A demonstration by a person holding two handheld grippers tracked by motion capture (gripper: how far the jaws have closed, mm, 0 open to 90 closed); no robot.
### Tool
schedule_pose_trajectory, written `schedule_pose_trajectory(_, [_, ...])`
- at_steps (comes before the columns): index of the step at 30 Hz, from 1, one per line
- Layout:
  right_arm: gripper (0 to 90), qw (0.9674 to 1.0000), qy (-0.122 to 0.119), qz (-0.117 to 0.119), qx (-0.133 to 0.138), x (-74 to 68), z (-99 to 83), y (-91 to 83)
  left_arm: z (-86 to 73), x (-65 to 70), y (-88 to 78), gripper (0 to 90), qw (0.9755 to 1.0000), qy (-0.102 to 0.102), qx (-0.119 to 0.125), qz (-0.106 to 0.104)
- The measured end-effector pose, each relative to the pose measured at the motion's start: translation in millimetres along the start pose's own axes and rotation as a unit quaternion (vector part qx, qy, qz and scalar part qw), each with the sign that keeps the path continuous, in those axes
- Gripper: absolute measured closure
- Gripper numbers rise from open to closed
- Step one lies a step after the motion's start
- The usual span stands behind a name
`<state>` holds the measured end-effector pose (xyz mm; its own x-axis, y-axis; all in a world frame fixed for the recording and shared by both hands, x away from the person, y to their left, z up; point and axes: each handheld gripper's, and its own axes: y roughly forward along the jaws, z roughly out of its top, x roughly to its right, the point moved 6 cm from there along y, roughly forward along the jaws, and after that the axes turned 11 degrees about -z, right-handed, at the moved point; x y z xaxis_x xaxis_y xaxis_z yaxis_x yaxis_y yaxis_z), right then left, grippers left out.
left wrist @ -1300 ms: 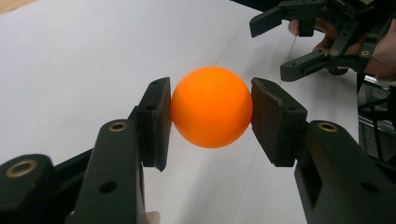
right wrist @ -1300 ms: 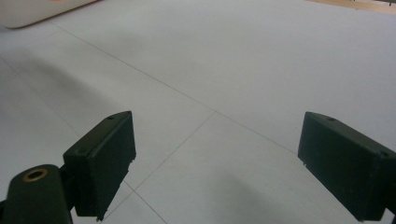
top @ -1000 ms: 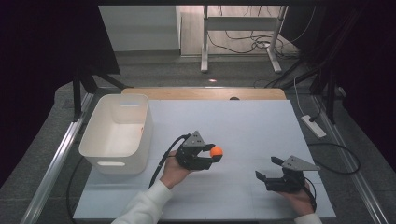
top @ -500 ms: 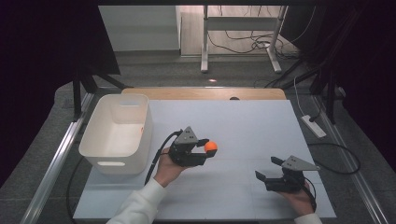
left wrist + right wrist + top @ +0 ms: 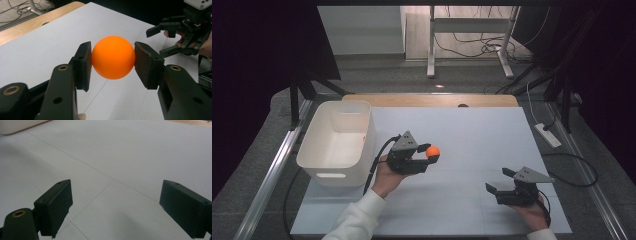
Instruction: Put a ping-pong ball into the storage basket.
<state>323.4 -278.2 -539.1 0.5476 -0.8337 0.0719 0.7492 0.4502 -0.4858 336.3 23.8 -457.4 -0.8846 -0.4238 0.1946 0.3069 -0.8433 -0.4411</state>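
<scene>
Shifted my left gripper (image 5: pixel 428 153) closer to white plastic bin (image 5: pixel 337 142), clamped on small orange ball (image 5: pixel 433 152) just right of bin, my right gripper (image 5: pixel 501 181) jaws apart, well right of bin, unmoved.

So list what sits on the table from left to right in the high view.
white bin → left gripper holding the orange ball → right gripper, open, over the white table.

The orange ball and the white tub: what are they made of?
The orange ball looks like smooth matte plastic: even colour, soft sheen, no seam visible. The white tub looks like moulded plastic, with rounded corners and a cut-out handle; it could be glossier than it appears.
</scene>
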Motion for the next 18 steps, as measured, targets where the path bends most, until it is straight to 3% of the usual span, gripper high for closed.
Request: schedule_pose_trajectory(18, [11.0, 1.0, 0.002, -0.001, 0.0, 0.3, 0.3, -0.1, 9.8, -6.1, -17.7, 50.7, 0.9998, 0.003, 0.011, 0.018])
